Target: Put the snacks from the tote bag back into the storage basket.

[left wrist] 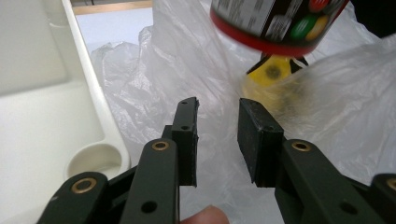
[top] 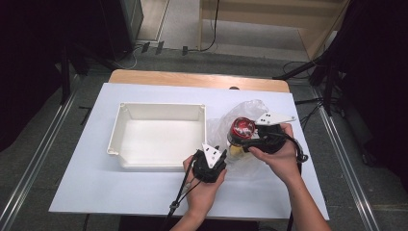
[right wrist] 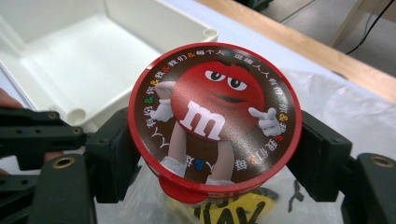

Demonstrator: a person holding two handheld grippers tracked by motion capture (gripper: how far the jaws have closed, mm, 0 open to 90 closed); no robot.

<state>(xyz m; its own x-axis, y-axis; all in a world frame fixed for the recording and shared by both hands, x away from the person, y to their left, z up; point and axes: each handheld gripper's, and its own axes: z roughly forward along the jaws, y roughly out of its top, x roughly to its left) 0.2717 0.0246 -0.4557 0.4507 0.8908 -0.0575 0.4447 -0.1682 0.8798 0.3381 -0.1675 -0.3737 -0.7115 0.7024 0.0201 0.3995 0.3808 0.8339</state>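
Nearest the person, the left gripper [top: 213, 161] sits just in front of the white tray [top: 126, 109], off its near right corner, its jaws narrowed on the thin film of the clear plastic bag [top: 250, 108]; in the left gripper view the film runs through the gap between the pads [left wrist: 254, 128], though whether they truly pinch it I cannot tell. Pinning the bag's near edge there would keep it from riding up. Just beyond, to the right of the tray, the right gripper [top: 243, 137] clamps the red-lidded candy tub [right wrist: 215, 116] by its sides, one pad on each flank under the lid rim, lid up, which keeps it level. The tub hangs above the bag's mouth, clear of the film, with a yellow packet [right wrist: 233, 210] left inside below it. The tray is empty and stands beside the tub at its left, so its interior is the likely drop, and the short swing calls only for height over the right wall. Farther off, the white table cover [top: 144, 91] runs bare behind the tray to the wooden table edge [top: 192, 78].
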